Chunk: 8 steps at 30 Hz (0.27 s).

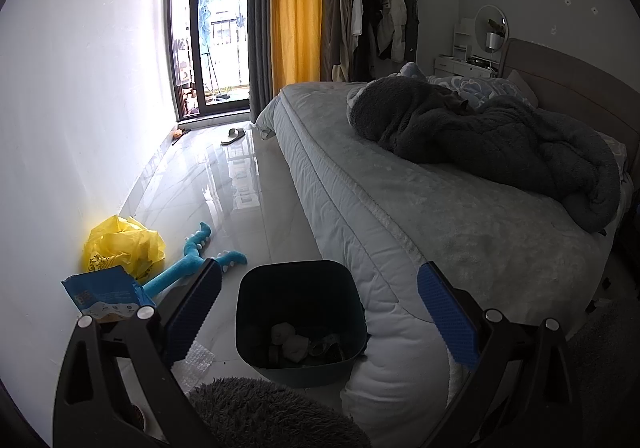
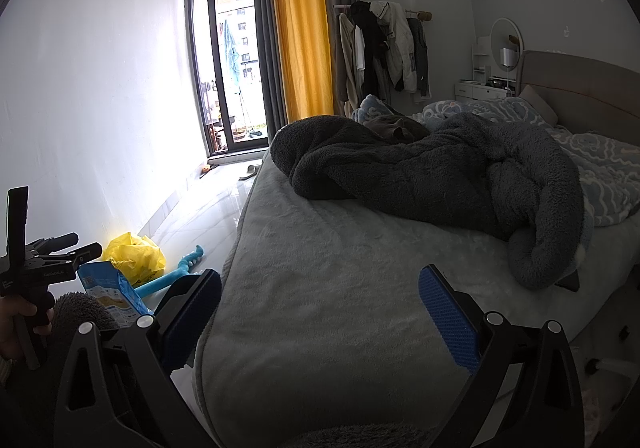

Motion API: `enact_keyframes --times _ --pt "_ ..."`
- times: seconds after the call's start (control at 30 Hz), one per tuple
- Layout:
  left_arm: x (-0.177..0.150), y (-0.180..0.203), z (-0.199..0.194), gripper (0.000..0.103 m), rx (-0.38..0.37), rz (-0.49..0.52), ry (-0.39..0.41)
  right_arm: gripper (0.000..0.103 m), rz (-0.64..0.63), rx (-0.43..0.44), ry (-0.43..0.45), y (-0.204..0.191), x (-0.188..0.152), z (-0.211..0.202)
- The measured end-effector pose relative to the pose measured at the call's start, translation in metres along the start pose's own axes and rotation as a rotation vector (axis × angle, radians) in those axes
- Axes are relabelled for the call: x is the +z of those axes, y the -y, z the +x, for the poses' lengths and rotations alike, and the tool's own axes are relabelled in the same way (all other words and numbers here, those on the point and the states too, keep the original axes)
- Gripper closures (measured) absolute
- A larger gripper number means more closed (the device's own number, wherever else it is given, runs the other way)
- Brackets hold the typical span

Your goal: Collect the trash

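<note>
A dark trash bin [image 1: 300,318] stands on the floor beside the bed, with crumpled paper and scraps [image 1: 296,344] in its bottom. My left gripper [image 1: 318,312] hangs open above it, nothing between its blue pads. Left of the bin, by the wall, lie a yellow plastic bag [image 1: 124,244], a blue snack packet [image 1: 106,294] and a piece of bubble wrap [image 1: 196,358]. My right gripper [image 2: 320,312] is open over the bed's foot corner, holding nothing. The right wrist view also shows the yellow bag [image 2: 136,254] and blue packet [image 2: 110,294].
A blue plush toy [image 1: 200,256] lies on the glossy tile floor. The bed [image 1: 400,199] with a dark blanket [image 2: 420,175] and a grey cat [image 2: 396,127] fills the right. A slipper [image 1: 233,135] lies near the balcony door. A hand [image 2: 16,324] holds the left gripper's handle.
</note>
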State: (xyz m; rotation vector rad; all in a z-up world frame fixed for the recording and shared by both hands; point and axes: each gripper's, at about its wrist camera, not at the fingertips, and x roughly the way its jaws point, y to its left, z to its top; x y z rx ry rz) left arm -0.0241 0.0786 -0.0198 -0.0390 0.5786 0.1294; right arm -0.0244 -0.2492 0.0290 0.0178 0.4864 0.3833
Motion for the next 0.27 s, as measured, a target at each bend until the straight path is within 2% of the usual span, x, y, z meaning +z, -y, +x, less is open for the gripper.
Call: enact_keyframes --times 0.27 --pt "-0.0007 -0.0015 0.0013 0.003 -0.002 0.001 -0.005 0.003 0.0 0.0 0.0 0.0004 0.0 -0.0001"
